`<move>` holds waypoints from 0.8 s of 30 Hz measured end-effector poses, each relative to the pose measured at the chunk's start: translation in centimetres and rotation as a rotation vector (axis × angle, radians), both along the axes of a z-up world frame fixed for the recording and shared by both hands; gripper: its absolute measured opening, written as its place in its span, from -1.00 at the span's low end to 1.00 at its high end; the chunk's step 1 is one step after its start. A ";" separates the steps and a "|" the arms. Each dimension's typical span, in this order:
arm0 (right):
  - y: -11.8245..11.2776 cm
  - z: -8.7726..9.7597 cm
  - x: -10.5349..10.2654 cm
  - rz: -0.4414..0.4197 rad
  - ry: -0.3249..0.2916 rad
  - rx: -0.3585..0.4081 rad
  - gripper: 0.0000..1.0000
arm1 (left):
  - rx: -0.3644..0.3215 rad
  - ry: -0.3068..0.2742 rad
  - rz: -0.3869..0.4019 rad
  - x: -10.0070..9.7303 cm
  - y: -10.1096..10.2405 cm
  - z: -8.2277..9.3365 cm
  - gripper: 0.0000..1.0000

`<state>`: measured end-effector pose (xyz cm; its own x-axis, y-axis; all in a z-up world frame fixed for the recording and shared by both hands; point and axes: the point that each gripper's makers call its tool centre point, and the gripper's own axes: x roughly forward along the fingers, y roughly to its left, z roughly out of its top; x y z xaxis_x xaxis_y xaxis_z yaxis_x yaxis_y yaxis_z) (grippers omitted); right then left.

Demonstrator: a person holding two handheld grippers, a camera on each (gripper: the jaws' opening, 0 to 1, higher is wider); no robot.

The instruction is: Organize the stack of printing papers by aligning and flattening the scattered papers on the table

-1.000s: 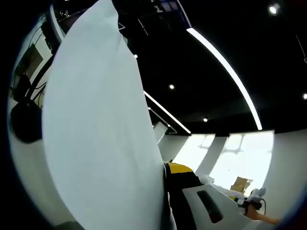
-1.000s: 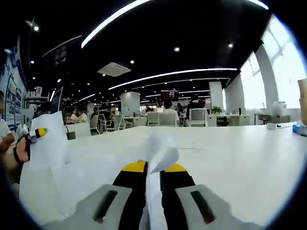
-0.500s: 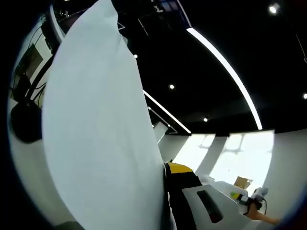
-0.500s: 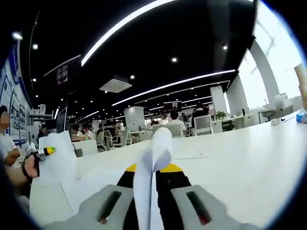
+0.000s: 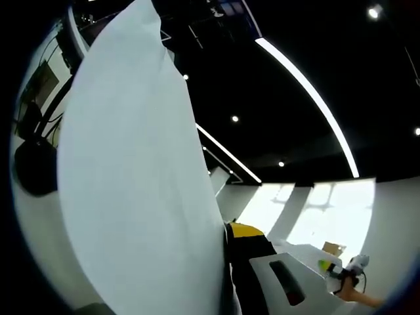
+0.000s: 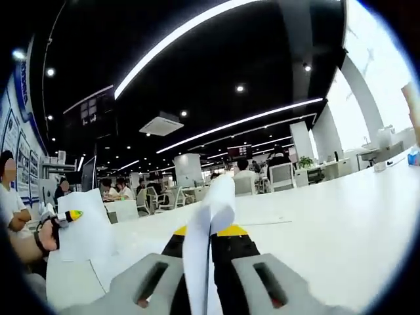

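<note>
Right gripper view: the right gripper (image 6: pixel 205 231) is being seen at the bottom centre, its jaws clamped on a curled sheet of paper (image 6: pixel 209 226) that is rising between the yellow tips. The white table (image 6: pixel 341 223) is spreading across the lower right. At the left edge, the left gripper (image 6: pixel 71 215) is being held against another white sheet (image 6: pixel 85 233).

Left gripper view: a large white sheet (image 5: pixel 138 190) is covering the left half of the frame, lying against the yellow-tipped jaw at the bottom centre; whether those jaws are pressed together on it cannot be told.
</note>
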<state>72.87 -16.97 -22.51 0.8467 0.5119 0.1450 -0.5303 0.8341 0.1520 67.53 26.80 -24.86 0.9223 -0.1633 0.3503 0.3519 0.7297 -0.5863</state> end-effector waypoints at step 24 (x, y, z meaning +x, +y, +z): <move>2.7 4.7 -1.4 0.072 -0.085 0.020 -1.00 | 0.008 0.002 0.005 -0.1 0.0 0.0 -0.85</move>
<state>71.44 -14.31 -17.78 0.7920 0.5673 0.2257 -0.6005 0.7905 0.1204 67.47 26.79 -24.86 0.9238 -0.1618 0.3469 0.3471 0.7361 -0.5811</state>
